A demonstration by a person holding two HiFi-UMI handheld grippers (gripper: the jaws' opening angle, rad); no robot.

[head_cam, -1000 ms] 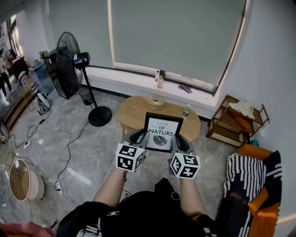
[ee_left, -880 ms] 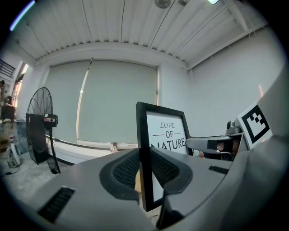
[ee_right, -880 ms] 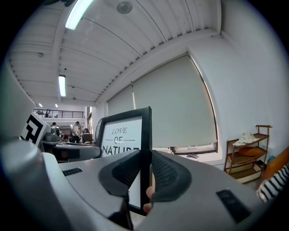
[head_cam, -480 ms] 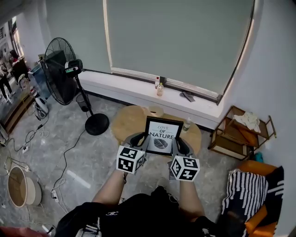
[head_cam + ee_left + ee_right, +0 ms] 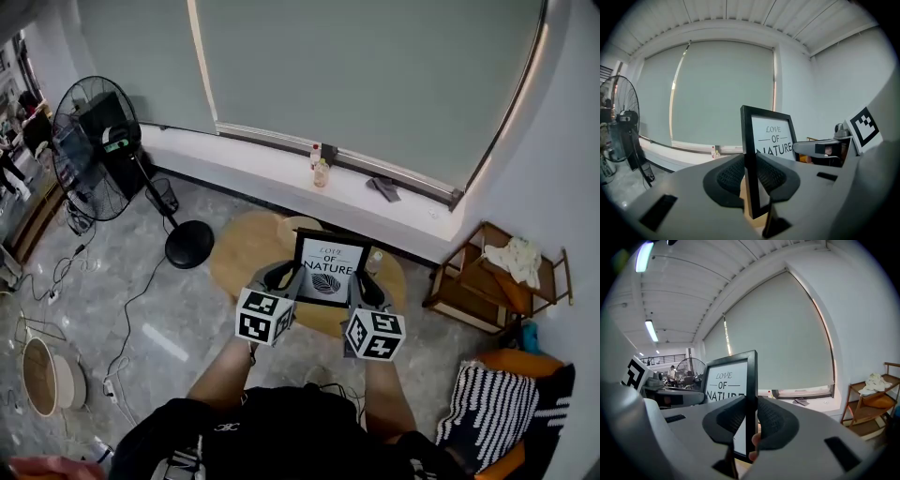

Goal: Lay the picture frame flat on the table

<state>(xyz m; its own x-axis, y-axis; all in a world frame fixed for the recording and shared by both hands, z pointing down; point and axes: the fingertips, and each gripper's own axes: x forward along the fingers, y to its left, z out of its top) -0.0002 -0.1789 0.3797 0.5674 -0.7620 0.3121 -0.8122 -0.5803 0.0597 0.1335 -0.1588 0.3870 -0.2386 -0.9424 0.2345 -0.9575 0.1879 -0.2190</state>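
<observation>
A black picture frame [image 5: 329, 270] with a white "LOVE OF NATURE" print is held upright in the air, over the round wooden table [image 5: 239, 258]. My left gripper [image 5: 287, 279] is shut on the frame's left edge and my right gripper [image 5: 367, 289] on its right edge. In the left gripper view the frame [image 5: 771, 136] stands edge-on between the dark ribbed pads [image 5: 729, 176] of the left gripper [image 5: 751, 176]. In the right gripper view the frame [image 5: 729, 380] is clamped the same way by the right gripper [image 5: 751, 416]. The frame's lower edge is hidden behind the grippers.
A small bottle [image 5: 375, 262] and a round basket [image 5: 296, 225] stand on the table. A standing fan [image 5: 89, 141] is at the left, a window sill with bottles [image 5: 321, 173] behind, a wooden shelf [image 5: 497, 277] at the right. Cables lie on the floor.
Both grippers keep their hold on the upright frame. The view has shifted: the frame now covers more of the table, and the fan has slid further left.
</observation>
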